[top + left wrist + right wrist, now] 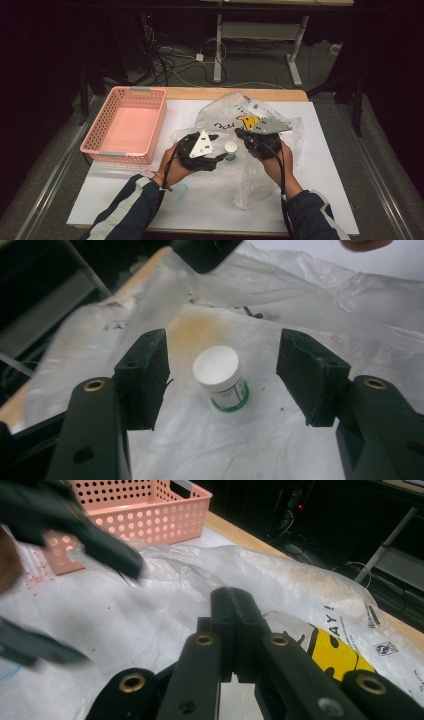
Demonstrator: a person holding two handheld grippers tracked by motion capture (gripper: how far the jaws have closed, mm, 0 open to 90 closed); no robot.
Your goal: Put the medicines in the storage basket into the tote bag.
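The small white-lidded, green-banded jar [221, 378] stands free on the clear crinkled plastic bag [320, 300] between the left gripper's [222, 375] wide-apart jaws. The right gripper [234, 605] is closed, apparently pinching bag film, though its pads hide the contact.

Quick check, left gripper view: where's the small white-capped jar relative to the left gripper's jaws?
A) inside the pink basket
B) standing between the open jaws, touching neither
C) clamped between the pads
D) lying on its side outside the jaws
B: in the left gripper view the white-capped jar stands upright on the plastic bag, with clear gaps to both pads of the left gripper, whose jaws are spread wide.
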